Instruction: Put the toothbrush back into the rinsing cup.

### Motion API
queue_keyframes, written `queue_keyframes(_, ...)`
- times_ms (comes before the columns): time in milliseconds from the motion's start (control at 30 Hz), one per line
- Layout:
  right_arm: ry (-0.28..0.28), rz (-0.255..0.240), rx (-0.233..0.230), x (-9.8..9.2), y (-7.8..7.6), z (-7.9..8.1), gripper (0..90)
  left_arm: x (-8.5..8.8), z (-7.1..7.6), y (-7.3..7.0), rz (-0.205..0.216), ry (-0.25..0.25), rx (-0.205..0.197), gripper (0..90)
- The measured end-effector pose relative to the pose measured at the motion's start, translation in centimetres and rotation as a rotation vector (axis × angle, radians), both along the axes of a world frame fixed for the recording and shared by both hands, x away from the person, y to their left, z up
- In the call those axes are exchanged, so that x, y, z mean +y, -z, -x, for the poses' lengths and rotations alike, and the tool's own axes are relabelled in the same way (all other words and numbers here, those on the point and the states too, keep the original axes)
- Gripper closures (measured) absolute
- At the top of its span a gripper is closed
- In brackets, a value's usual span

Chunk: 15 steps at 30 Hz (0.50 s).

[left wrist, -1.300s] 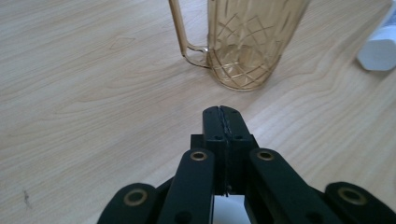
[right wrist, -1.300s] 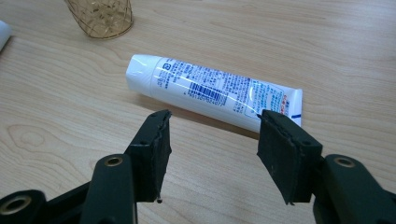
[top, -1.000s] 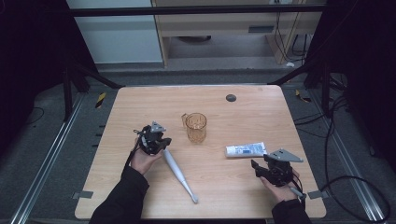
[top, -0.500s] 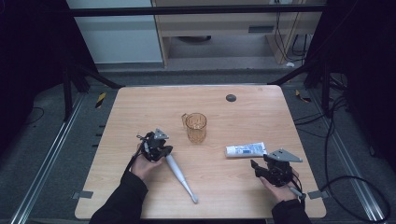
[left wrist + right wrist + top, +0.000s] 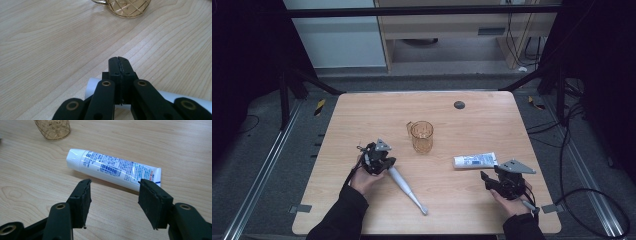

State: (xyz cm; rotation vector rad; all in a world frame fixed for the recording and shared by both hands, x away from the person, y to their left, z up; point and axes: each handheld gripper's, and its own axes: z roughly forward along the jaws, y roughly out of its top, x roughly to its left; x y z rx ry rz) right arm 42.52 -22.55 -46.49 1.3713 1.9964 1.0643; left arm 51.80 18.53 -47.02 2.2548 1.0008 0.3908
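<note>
A white toothbrush-like stick point(image 5: 405, 185) lies slanted on the wooden table point(image 5: 362, 115). My left gripper point(image 5: 384, 160) hovers over its upper end, jaws shut with nothing between them. In the left gripper view the shut left gripper point(image 5: 119, 65) sits above the white stick point(image 5: 94, 85), which passes beneath it. A white toothpaste tube point(image 5: 475, 160) with blue print lies right of centre. My right gripper point(image 5: 492, 179) stands open just short of it. From the right gripper view the tube point(image 5: 112, 167) lies crosswise ahead of the open right gripper point(image 5: 113, 192), outside the jaws.
An amber patterned glass mug point(image 5: 422, 136) stands upright mid-table, also at the top of the left gripper view point(image 5: 127, 7) and the right gripper view point(image 5: 52, 128). A small black disc point(image 5: 459, 105) sits near the far edge. Bare wood spreads on the left.
My left gripper has shifted a little right and nearer, over the white stick's upper end. The right gripper, tube and mug have not moved.
</note>
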Motion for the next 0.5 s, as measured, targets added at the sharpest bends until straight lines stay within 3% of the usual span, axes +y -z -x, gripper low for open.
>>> queue_keyframes(500, 0.003, -0.001, -0.004, -0.09, -0.09, 0.04, 43.4, 0.43, 0.96, 0.19, -0.003, 0.001, 0.003, 89.7)
